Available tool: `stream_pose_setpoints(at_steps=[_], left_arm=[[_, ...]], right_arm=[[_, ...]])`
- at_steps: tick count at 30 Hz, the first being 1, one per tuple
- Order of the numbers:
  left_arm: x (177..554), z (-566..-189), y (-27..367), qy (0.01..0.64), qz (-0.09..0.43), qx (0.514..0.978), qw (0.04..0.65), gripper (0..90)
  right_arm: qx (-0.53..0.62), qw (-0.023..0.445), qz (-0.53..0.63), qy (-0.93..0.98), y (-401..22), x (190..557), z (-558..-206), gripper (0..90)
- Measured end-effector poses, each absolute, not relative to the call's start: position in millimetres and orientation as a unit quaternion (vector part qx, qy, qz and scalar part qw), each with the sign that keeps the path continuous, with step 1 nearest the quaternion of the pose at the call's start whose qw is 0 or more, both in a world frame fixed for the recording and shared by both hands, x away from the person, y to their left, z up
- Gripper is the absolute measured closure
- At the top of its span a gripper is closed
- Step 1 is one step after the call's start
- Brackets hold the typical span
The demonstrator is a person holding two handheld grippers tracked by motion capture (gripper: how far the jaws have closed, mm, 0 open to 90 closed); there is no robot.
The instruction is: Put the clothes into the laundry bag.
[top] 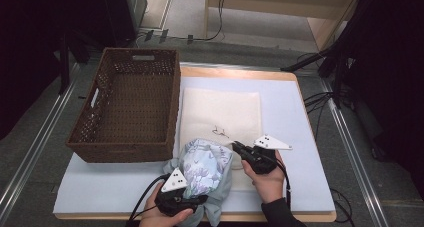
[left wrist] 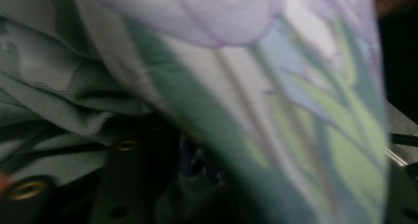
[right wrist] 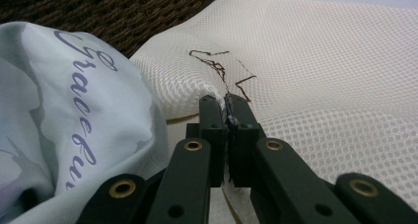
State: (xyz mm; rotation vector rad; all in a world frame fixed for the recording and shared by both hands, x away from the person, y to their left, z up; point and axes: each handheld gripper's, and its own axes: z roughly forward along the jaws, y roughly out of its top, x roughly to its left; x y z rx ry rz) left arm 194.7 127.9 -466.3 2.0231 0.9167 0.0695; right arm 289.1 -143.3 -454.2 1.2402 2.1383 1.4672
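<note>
A floral bag (top: 205,164) lies at the near edge of a white mat (top: 300,137), just right of the near right corner of a brown basket (top: 125,104) and overlapping the near left corner of a cream mesh cloth (top: 222,112). The left gripper (top: 186,197) sits at the bag's near side; in the left gripper view the bag's fabric (left wrist: 246,86) covers its jaws, so I cannot tell whether they grip it. The right gripper (right wrist: 227,108) is just right of the bag, jaws clenched on a thin dark cord (right wrist: 217,66) that trails across the mesh cloth (right wrist: 320,76). The bag's lettered side (right wrist: 74,115) bulges beside those jaws.
</note>
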Motion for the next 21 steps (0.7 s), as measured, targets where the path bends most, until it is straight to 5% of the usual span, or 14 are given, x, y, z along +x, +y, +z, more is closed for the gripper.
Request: stream_pose_setpoints(at_steps=[6, 21], left_arm=[[194.5, -455.1, 128.5, 0.373, 0.037, 0.811, 0.449, 20.7], [205.1, -428.7, 140.2, 0.371, 0.048, 0.795, 0.477, 13.4]], right_arm=[[0.428, 0.132, 0.508, 0.736, -144.2, 289.3, -453.9, 88.0], [0.428, 0.133, 0.508, 0.736, -144.1, 289.1, -453.7, 88.0]])
